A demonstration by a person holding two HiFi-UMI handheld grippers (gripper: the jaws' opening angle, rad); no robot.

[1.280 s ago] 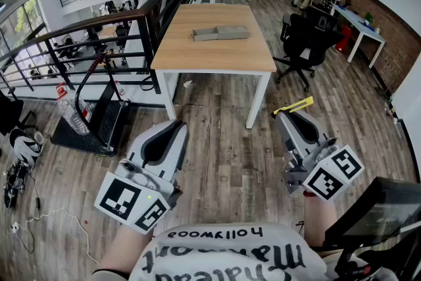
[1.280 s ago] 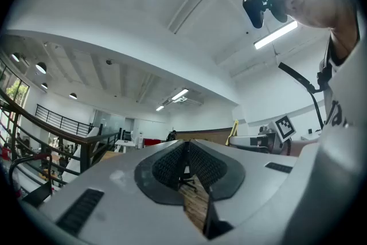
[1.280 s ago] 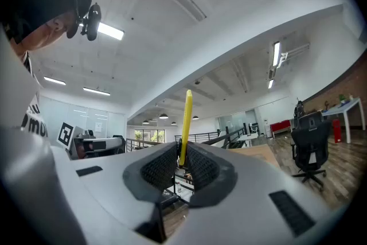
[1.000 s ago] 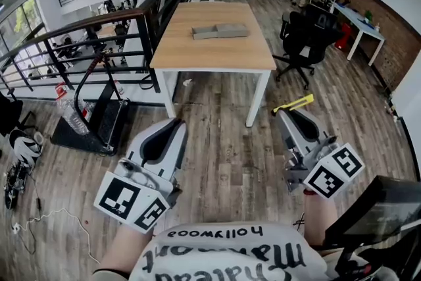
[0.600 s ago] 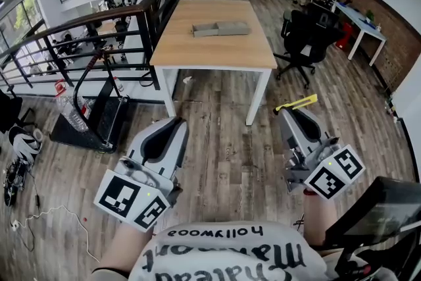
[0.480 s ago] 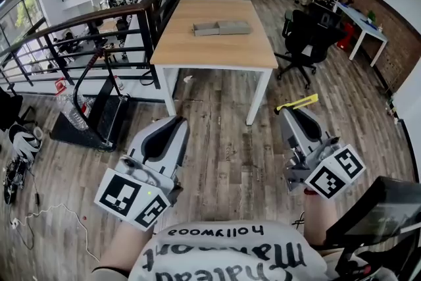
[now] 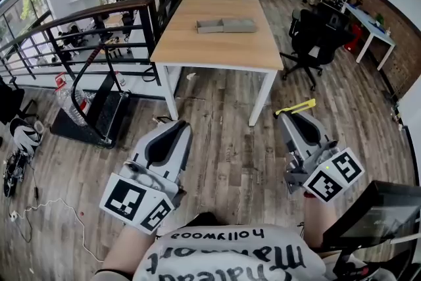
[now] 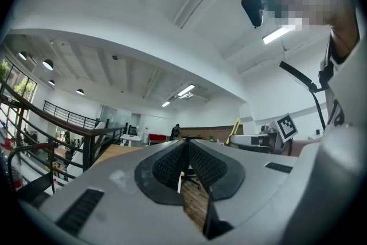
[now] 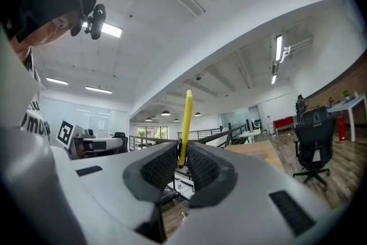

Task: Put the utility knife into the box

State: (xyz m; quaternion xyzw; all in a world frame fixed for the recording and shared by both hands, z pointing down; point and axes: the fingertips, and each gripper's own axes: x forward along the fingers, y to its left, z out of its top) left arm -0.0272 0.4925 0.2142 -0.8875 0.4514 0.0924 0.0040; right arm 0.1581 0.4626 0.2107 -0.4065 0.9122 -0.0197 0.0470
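Observation:
My right gripper (image 7: 291,116) is shut on a yellow utility knife (image 7: 295,106), which sticks out sideways from the jaw tips above the wooden floor. In the right gripper view the utility knife (image 9: 185,123) stands up between the closed pads of the gripper (image 9: 180,164). My left gripper (image 7: 174,130) is held low on the left with its jaws together and nothing between them; the left gripper (image 8: 186,164) points up toward the ceiling. A flat grey box (image 7: 225,25) lies open on the far wooden table (image 7: 197,46), well away from both grippers.
A black office chair (image 7: 316,37) stands right of the table. A black railing (image 7: 99,23) runs along the left, with a black frame and mat (image 7: 92,112) beneath it. Cables and shoes lie at the far left (image 7: 16,154). A dark screen (image 7: 368,217) sits at bottom right.
The view has shifted slightly, bringing the table a little closer and lower in the frame. Both grippers keep their pose, the knife still held in the right one.

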